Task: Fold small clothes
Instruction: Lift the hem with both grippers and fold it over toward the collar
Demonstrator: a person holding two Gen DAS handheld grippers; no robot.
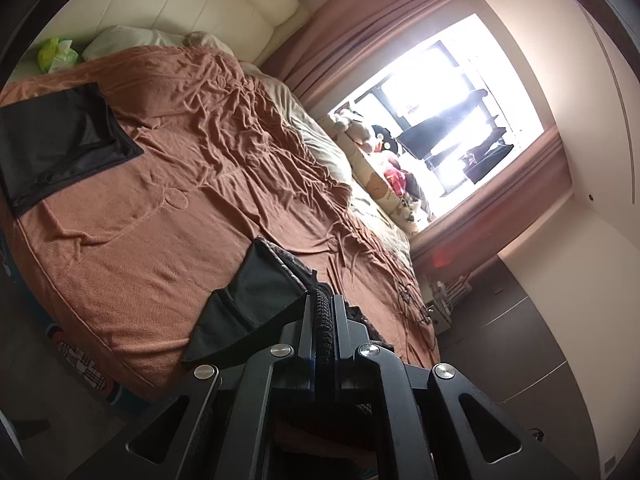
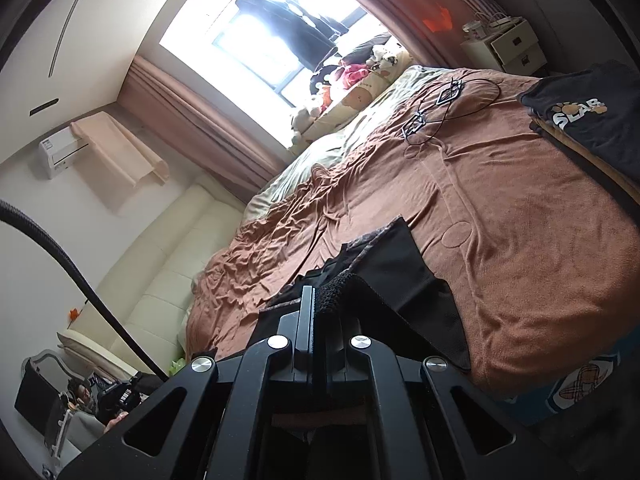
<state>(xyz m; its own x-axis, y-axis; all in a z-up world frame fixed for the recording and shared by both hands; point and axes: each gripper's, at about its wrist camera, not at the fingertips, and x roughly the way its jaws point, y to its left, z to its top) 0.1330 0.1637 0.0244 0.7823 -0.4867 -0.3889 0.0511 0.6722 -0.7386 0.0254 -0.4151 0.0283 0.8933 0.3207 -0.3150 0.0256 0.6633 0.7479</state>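
The black shorts [image 1: 256, 296] hang pinched in both my claws, left claw [image 1: 322, 300] and right claw [image 2: 316, 300] each clamped on an edge, just above the brown blanket [image 1: 168, 208]. Farther off beyond my left claw lies a folded black garment [image 1: 56, 144].

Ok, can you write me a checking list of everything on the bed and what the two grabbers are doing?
Surface: bed with a wrinkled brown blanket.
Job's things: small black garment, pinched by both grippers and draped on the blanket; folded black cloth lying flat further away; stack of folded clothes, top one with a paw print.
Clutter: green packet by the pillow; wire hangers.
Grippers: left gripper shut on the garment; right gripper shut on it too.
Cables: black hose beside the right gripper.
Surroundings: bright window, pink curtains, stuffed toys.
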